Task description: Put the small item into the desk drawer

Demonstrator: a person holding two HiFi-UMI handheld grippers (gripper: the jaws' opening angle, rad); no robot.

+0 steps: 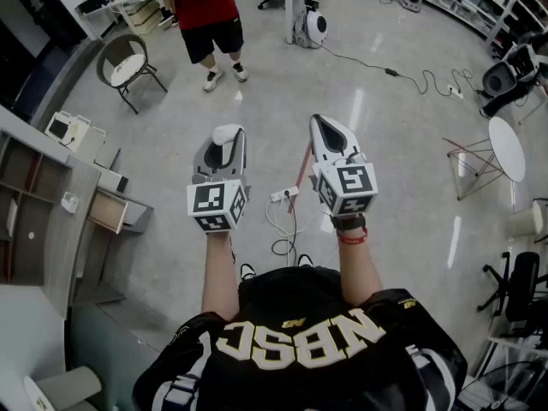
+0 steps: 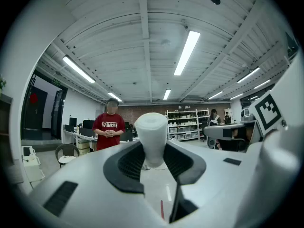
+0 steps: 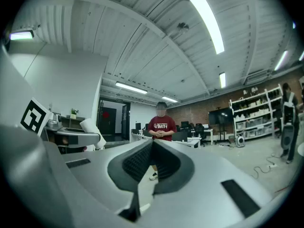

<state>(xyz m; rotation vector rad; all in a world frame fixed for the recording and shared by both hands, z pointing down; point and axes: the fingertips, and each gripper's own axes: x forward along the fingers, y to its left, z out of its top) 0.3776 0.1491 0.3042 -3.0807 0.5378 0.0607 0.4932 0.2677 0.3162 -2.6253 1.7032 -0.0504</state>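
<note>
Your left gripper (image 1: 224, 146) is closed on the small item (image 1: 228, 133), a white cylinder. In the left gripper view its dark pads (image 2: 128, 163) press on either side of the item's lower half, and its rounded top stands upright above the jaws. The jaws stand fairly wide because the item fills the gap between them.

Your right gripper (image 1: 330, 132) is just to the right of the left one at about the same height. Its jaws are drawn together with nothing between them.

You hold both grippers out in front of you above the grey floor (image 1: 385, 161), pointing away from you. The desk (image 1: 47, 229) is well off to your left. Its drawer (image 1: 110, 211) looks pulled out toward the right, so the item is well apart from it, to its right and slightly farther out.

Far ahead stands a person in a red shirt (image 1: 204, 7), with a round chair (image 1: 127, 67) to the left. A white cable (image 1: 284, 217) lies on the floor below the grippers.
</note>
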